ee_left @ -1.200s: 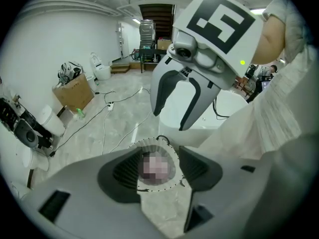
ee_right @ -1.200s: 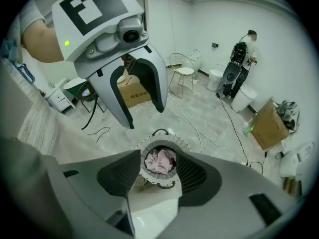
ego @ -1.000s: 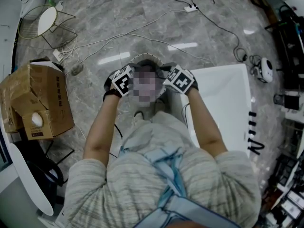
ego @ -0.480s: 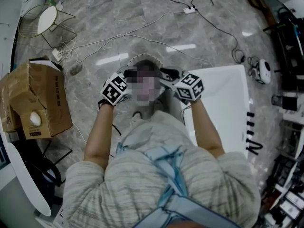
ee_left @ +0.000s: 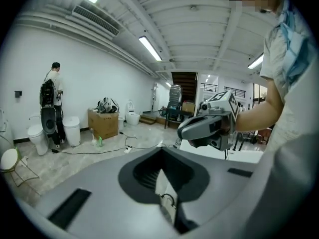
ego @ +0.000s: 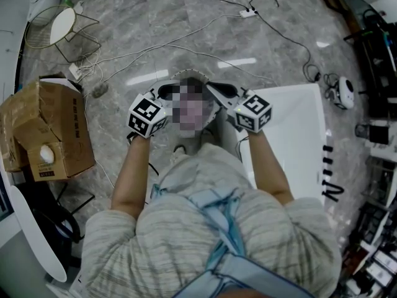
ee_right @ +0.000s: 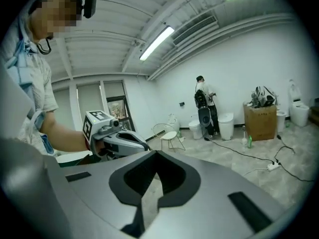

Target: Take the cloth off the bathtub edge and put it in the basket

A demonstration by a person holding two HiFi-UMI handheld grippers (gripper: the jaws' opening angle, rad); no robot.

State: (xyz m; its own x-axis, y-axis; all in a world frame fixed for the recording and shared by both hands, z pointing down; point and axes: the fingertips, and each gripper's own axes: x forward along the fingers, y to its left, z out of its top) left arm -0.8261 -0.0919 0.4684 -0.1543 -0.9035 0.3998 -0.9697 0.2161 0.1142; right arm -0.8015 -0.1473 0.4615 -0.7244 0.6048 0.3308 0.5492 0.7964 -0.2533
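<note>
marble floor and bathtub lie below; left gripper and right gripper, jaws pressed together and empty, face each other, likely a calibration pose.

The floor is grey veined stone tile, polished enough to mirror the ceiling lights. The bathtub looks smooth, glossy white. The box is matt brown cardboard, creased. The wire chair has a thin metal frame. The person's shirt is soft striped cloth.
</note>
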